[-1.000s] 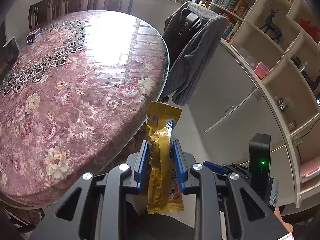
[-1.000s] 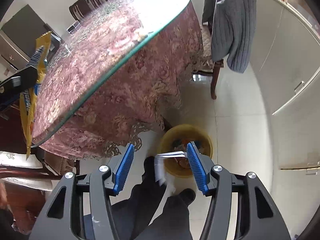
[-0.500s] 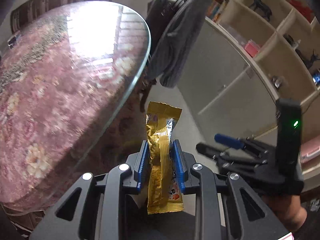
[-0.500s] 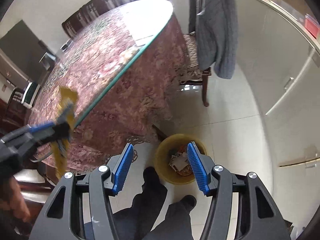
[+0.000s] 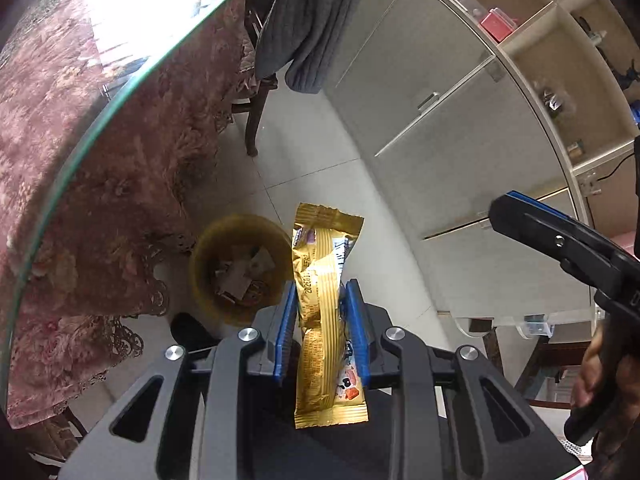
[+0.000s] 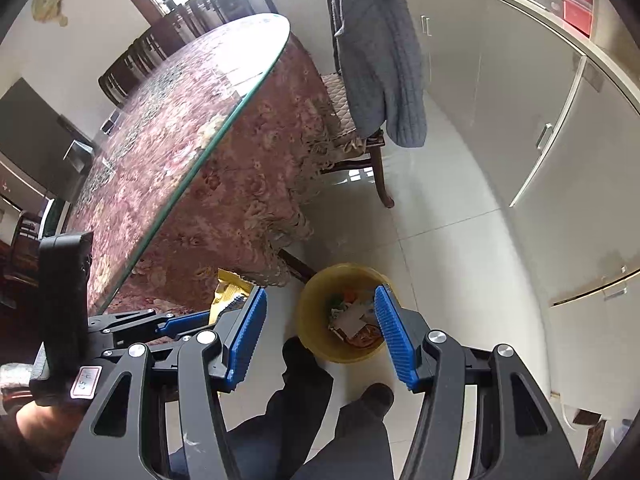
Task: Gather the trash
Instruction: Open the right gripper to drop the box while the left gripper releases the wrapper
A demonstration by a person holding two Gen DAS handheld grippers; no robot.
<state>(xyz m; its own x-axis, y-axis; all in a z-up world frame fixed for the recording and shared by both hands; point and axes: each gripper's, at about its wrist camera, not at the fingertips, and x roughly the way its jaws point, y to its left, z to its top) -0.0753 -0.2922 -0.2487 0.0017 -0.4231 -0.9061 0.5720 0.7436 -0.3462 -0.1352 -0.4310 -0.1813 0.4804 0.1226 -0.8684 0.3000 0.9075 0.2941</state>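
Observation:
My left gripper point(image 5: 321, 295) is shut on a gold snack wrapper point(image 5: 323, 280) and holds it upright, above and just right of a yellow trash bin point(image 5: 204, 264) on the floor. The bin holds paper scraps. In the right wrist view my right gripper point(image 6: 320, 304) is open and empty above the same bin point(image 6: 310, 312). The left gripper point(image 6: 172, 322) and the wrapper's top point(image 6: 228, 286) show at its left. The right gripper's finger point(image 5: 532, 224) shows at the right of the left wrist view.
A glass-topped table with a floral cloth point(image 6: 192, 152) stands left of the bin. A chair with a grey sweater point(image 6: 380, 60) is behind it. White cabinets point(image 6: 520, 140) line the right wall. My legs and shoes point(image 6: 304, 364) stand beside the bin.
My left gripper has tilted down from the tabletop toward the floor with the wrapper, bringing the bin into view. A white scrap between the right gripper's fingers a second ago is gone.

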